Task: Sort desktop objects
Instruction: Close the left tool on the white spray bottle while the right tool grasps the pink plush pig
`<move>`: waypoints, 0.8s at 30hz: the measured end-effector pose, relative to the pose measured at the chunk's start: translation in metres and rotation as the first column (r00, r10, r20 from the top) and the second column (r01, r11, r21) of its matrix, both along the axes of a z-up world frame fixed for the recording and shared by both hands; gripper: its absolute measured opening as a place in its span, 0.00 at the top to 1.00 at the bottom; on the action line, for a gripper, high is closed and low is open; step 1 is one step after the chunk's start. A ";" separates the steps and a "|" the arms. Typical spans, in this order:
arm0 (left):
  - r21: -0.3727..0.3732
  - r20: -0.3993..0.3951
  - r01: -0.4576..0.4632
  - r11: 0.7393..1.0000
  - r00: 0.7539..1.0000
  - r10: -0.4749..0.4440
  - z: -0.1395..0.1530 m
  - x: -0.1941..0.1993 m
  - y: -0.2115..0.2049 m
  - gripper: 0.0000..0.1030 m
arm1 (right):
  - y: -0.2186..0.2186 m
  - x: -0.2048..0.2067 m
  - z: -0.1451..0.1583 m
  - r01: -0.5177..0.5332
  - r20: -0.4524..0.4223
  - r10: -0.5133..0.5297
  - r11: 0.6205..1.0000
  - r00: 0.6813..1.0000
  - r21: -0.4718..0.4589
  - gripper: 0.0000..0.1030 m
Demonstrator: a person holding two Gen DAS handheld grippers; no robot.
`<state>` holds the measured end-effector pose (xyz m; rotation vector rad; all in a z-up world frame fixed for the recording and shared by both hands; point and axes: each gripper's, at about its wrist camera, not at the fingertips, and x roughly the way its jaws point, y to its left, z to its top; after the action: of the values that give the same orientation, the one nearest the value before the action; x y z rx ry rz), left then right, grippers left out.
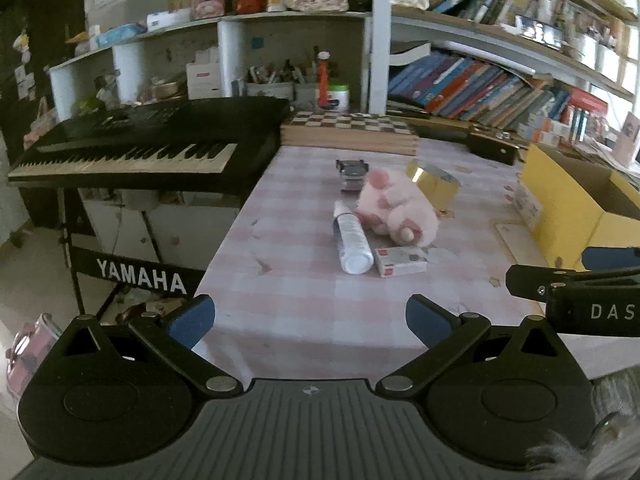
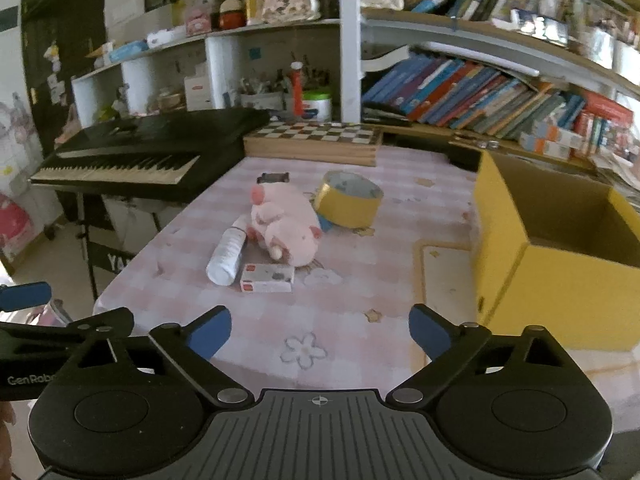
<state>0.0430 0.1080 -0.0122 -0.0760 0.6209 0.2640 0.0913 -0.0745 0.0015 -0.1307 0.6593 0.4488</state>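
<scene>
On the pink checked tablecloth [image 1: 304, 304] lie a pink plush pig [image 1: 394, 210] [image 2: 286, 222], a white bottle [image 1: 352, 242] [image 2: 228, 254] on its side, a small white and red box [image 1: 400, 263] [image 2: 267, 278], a gold tape roll [image 1: 434, 184] [image 2: 348, 199] and a small dark object [image 1: 351, 174] [image 2: 273, 178] behind the pig. A yellow cardboard box [image 2: 556, 264] [image 1: 576, 204] stands open at the right. My left gripper [image 1: 310, 320] is open and empty near the table's front edge. My right gripper [image 2: 320, 332] is open and empty, short of the objects.
A black Yamaha keyboard [image 1: 140, 148] on a stand borders the table's left side. A chessboard box [image 1: 348, 130] lies at the table's back. Shelves of books [image 2: 480, 92] and clutter rise behind. The floor drops off left of the table.
</scene>
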 end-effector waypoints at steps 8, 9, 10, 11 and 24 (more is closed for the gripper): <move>-0.005 -0.022 -0.018 1.000 1.000 0.018 -0.004 0.040 0.005 0.05 | 0.015 0.043 -0.002 -0.060 -0.013 0.060 0.998 0.998 0.006 0.11; -0.006 -0.028 -0.018 1.000 0.999 0.018 -0.005 0.046 0.005 0.06 | 0.016 0.049 -0.003 -0.067 -0.017 0.067 0.998 0.998 0.006 0.11; -0.007 -0.033 -0.019 1.000 0.999 0.019 -0.006 0.052 0.006 0.06 | 0.018 0.056 -0.003 -0.075 -0.022 0.075 0.997 0.997 0.007 0.11; -0.006 -0.040 -0.018 1.000 0.999 0.018 -0.007 0.058 0.007 0.07 | 0.019 0.061 -0.004 -0.080 -0.026 0.080 0.997 0.996 0.009 0.11; -0.053 -0.158 0.071 0.996 0.984 -0.079 -0.028 0.134 0.016 0.35 | 0.050 0.138 -0.020 -0.162 -0.112 0.164 0.986 0.980 0.023 0.11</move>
<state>0.1771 0.1244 -0.0403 -0.0771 0.7879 0.1836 0.2288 -0.0248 -0.0189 -0.1478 0.7607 0.6222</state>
